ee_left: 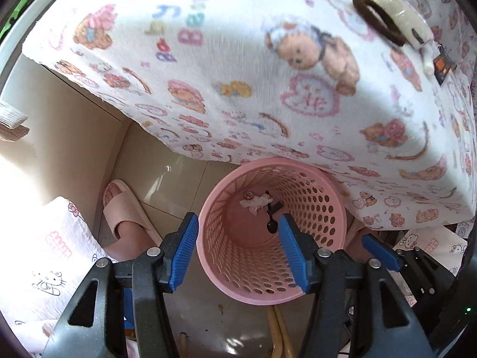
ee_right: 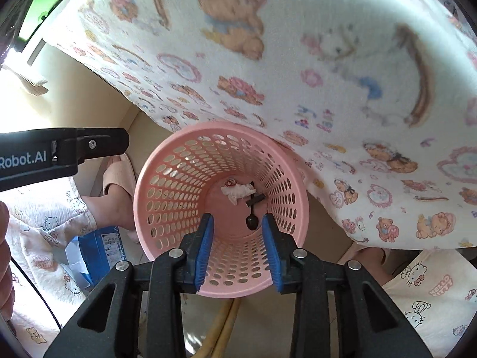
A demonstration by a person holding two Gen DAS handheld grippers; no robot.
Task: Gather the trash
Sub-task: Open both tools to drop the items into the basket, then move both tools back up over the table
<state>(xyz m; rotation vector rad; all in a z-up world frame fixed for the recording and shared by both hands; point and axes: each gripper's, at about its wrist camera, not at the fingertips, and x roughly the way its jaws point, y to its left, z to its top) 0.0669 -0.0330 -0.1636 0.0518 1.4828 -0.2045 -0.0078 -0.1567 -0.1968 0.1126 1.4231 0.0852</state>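
Note:
A pink perforated basket [ee_left: 313,208] [ee_right: 179,179] stands on the tiled floor, its far rim tucked under the table's edge. In its bottom lie a crumpled white tissue [ee_left: 256,201] [ee_right: 238,191], a black plastic spoon [ee_left: 272,225] [ee_right: 252,222] and a small wrapper. My left gripper [ee_left: 238,219] hangs open above the basket's mouth, nothing between its blue pads. My right gripper [ee_right: 238,219] is also open and empty over the basket; one of its fingers [ee_left: 378,250] shows in the left wrist view. On the table lie a brown hair tie [ee_left: 378,19] and a white packet [ee_left: 399,21].
A bear-patterned cloth [ee_left: 238,74] [ee_right: 298,59] covers the table and overhangs the basket's far side. A person's foot in a pink slipper [ee_left: 125,208] stands left of the basket, a blue box [ee_right: 101,247] beside it. Yellow hoses [ee_left: 280,328] lie on the floor below.

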